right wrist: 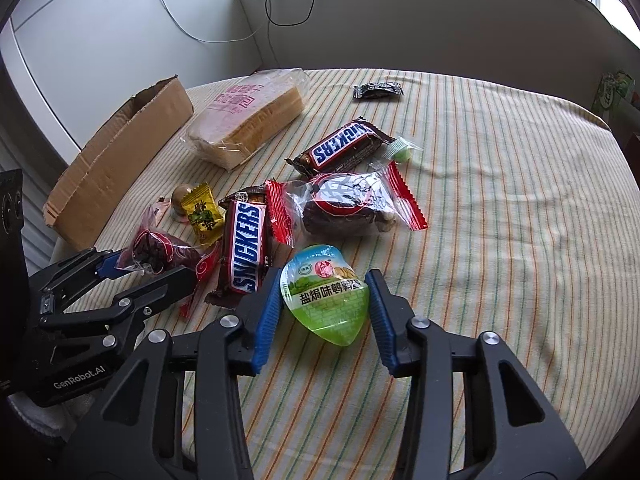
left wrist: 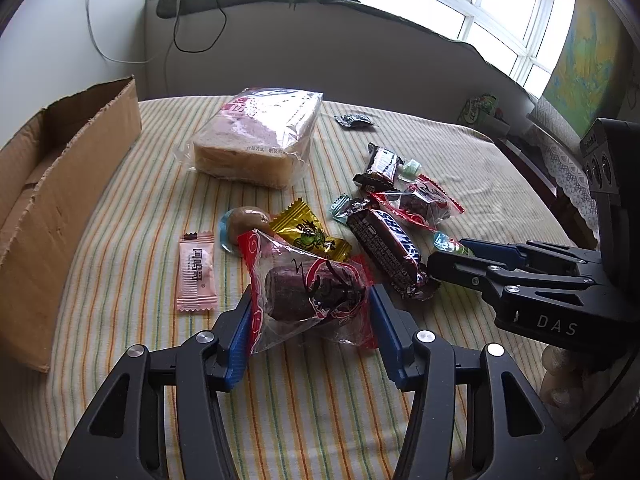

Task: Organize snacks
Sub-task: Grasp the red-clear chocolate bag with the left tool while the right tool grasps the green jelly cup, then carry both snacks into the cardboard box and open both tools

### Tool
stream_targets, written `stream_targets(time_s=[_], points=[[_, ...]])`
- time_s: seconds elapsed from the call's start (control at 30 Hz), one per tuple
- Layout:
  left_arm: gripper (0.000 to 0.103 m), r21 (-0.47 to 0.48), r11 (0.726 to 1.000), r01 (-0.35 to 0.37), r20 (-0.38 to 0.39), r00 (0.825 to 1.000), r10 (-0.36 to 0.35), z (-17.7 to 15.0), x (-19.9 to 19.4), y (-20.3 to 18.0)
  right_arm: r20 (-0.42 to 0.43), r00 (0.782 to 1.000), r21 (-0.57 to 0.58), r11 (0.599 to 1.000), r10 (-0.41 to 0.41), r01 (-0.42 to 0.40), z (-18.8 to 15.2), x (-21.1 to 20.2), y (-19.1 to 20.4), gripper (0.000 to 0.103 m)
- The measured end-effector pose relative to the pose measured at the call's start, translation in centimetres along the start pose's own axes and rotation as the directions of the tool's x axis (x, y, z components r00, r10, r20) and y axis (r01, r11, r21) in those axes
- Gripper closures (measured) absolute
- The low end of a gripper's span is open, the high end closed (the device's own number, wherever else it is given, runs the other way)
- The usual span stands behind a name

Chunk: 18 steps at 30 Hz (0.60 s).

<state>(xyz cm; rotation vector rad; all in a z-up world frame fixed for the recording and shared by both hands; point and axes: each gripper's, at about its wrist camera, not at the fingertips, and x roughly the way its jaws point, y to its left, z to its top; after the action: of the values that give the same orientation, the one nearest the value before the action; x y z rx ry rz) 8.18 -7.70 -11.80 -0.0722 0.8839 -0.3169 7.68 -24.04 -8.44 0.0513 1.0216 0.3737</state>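
Observation:
Snacks lie scattered on a striped tablecloth (left wrist: 312, 408). My left gripper (left wrist: 312, 304) has its jaws on both sides of a red-and-clear date packet (left wrist: 308, 288), pads touching the wrapper; it also shows in the right wrist view (right wrist: 160, 250). My right gripper (right wrist: 324, 292) straddles a green egg pack (right wrist: 326, 294), left pad touching, right pad just beside it. Two Snickers bars (right wrist: 246, 248) (right wrist: 340, 146) lie near. A second red date packet (right wrist: 348, 204), a yellow candy (left wrist: 310, 234), a pink sachet (left wrist: 197, 272) and a bagged bread loaf (left wrist: 260, 136) lie around.
An open cardboard box (left wrist: 52, 216) stands along the table's left edge. A small black sachet (left wrist: 354, 121) lies at the far side, and a green candy (right wrist: 402, 152) lies by the far Snickers. A wall and windowsill with cables stand behind the table.

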Motion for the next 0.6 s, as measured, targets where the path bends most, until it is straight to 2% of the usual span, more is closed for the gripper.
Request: stream_targets(time_s=[0.6], points=[[0.054,-0.011,1.000,0.000,0.036,0.999,0.000,-0.1,-1.5,0.1,0.022,1.000,0.025,1.000,-0.012,0.011,-0.3,-1.1,0.0,0.065]])
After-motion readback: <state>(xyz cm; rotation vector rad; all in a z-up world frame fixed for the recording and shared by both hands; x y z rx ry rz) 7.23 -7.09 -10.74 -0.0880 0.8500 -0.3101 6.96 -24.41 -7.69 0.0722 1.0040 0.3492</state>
